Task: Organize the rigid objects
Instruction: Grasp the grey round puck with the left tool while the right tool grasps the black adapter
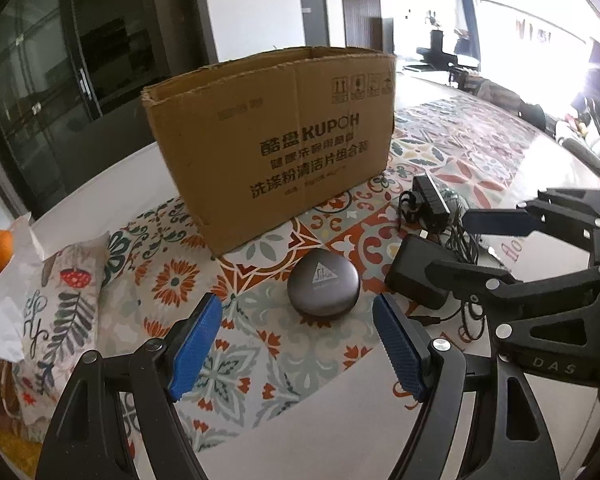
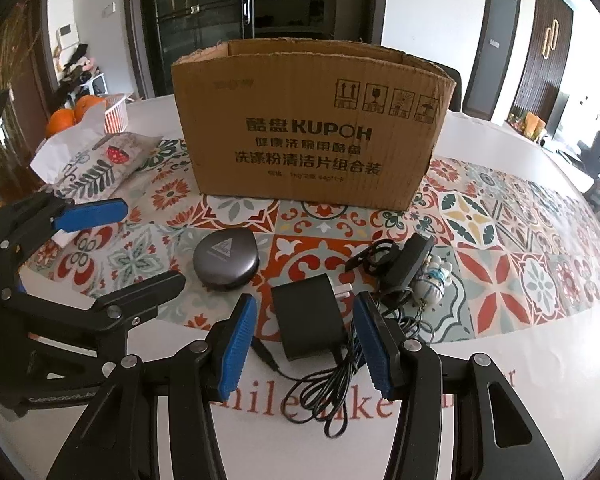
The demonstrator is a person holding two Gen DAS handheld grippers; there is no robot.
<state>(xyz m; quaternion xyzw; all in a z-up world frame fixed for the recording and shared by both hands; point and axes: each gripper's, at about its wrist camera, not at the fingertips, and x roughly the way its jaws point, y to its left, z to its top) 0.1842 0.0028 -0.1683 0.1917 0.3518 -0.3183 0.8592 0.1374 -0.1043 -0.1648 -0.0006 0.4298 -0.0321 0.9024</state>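
Observation:
A round grey case (image 1: 323, 282) with a triangle logo lies on the patterned tablecloth, just ahead of my left gripper (image 1: 298, 346), which is open and apart from it. A black power adapter (image 2: 308, 320) with a tangled cable (image 2: 332, 376) lies between the blue pads of my right gripper (image 2: 305, 346); a gap shows on each side, so the gripper is open. An open cardboard box (image 2: 316, 128) stands behind both. The right wrist view also shows the case (image 2: 226, 260) and the left gripper (image 2: 152, 244). In the left wrist view the adapter (image 1: 416, 272) sits under the right gripper (image 1: 472, 248).
A second black adapter (image 2: 408, 260) and a small figurine keychain (image 2: 434, 280) lie right of the first one. A patterned pouch (image 2: 104, 164), white paper, oranges (image 2: 76, 112) and a white basket (image 2: 116, 112) sit at the table's left. White table rim (image 1: 100, 184) runs behind.

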